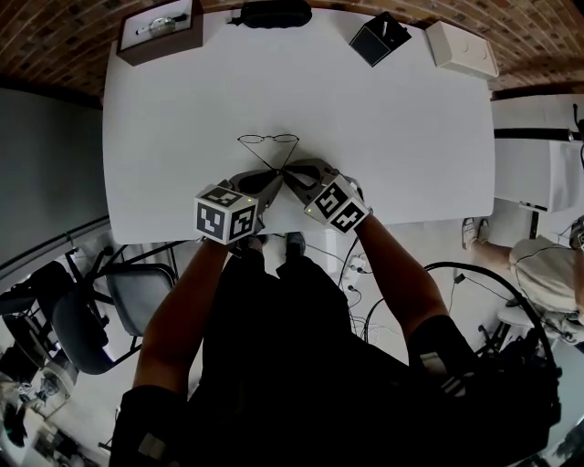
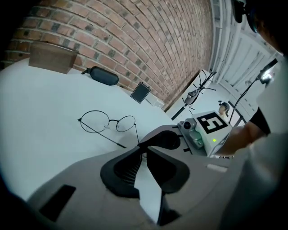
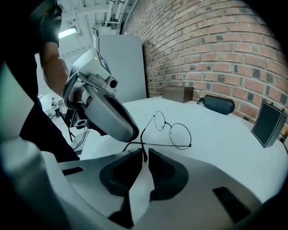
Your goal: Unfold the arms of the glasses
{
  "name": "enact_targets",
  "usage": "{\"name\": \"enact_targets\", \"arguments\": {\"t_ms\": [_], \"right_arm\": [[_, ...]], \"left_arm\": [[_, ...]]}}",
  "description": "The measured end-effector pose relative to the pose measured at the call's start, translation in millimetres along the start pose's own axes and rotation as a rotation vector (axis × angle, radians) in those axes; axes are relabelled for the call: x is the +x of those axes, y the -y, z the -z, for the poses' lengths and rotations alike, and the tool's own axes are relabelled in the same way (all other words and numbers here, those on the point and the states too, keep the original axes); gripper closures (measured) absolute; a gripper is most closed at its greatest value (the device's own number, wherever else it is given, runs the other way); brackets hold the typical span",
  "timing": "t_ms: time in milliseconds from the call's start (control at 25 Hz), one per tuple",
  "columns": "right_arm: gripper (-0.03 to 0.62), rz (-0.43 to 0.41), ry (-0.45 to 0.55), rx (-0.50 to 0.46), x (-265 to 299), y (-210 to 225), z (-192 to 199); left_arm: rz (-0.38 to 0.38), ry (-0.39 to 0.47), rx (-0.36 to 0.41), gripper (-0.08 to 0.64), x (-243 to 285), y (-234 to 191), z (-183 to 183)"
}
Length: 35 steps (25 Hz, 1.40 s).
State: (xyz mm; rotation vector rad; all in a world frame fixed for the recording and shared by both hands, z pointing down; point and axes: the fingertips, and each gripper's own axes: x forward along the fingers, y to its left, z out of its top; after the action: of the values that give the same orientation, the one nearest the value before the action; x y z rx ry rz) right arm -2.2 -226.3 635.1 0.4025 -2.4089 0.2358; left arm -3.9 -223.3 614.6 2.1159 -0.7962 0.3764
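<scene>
**Glasses point(image 1: 268, 139), round-lensed in thin black wire: arms part-way out, one end in each of my grippers**

They sit on the white table point(image 1: 411, 137), lenses toward its far edge, roughly midway across and in the half nearer my edge. The black oval glasses case point(image 1: 274, 13) and the brown wooden box point(image 1: 160, 35) stand along the table's far edge, well apart from the work.

Neither arm lies flat against the frame, and neither is square to it. Both slant back toward the table's near edge and cross each other. My right gripper point(image 3: 143, 152) is closed on the tip of the left-hinge arm point(image 3: 148, 124), whose dark end-piece stands in the thin gap between the pads. My left gripper point(image 2: 143, 148) has its jaws drawn almost together on the end of the right-hinge arm point(image 2: 137, 134), which runs straight into their tips. I read that as a pinch, though the contact itself is hard to see.

I judge the job about half done. What is left is to swing each arm on past the crossing until both point at the near edge. Since I hold opposite arms, that probably means letting go and taking fresh holds.
</scene>
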Motion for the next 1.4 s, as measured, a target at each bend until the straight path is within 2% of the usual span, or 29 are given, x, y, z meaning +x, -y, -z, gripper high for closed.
{"name": "enact_targets", "arguments": {"t_ms": [80,200,320,440,560,640,760,840,1080,1240,1400], "right_arm": [[0.563,0.009,-0.003,0.012,0,0,4],[0.522,0.015,-0.018,0.02,-2,0,11],[0.511,0.025,-0.011,0.05,-7,1,10],[0.507,0.064,0.013,0.124,-16,7,7],[0.481,0.123,0.021,0.245,-27,12,3],[0.474,0.189,0.042,0.37,-31,16,-1],[0.462,0.262,0.084,0.585,-33,14,-5],[0.447,0.302,0.121,0.674,-34,11,-11],[0.426,0.352,0.068,0.676,-20,1,-12],[0.426,0.37,0.045,0.671,-11,5,-7],[0.426,0.374,0.026,0.661,-7,6,-1]], "left_arm": [[0.008,-0.006,0.005,0.518,2,1,6],[0.03,-0.003,0.011,0.507,3,5,11],[0.008,0.011,0.009,0.489,-2,3,13],[-0.041,0.061,-0.009,0.479,-15,-2,10],[-0.169,0.139,-0.075,0.471,-32,-20,3],[-0.266,0.185,-0.134,0.464,-39,-36,-2],[-0.327,0.211,-0.166,0.416,-38,-43,-9],[-0.348,0.21,-0.17,0.4,-32,-44,-13],[-0.377,0.227,-0.257,0.399,-23,-54,-20],[-0.398,0.222,-0.236,0.4,-20,-60,-20],[-0.384,0.208,-0.253,0.4,-9,-67,-10]]}}
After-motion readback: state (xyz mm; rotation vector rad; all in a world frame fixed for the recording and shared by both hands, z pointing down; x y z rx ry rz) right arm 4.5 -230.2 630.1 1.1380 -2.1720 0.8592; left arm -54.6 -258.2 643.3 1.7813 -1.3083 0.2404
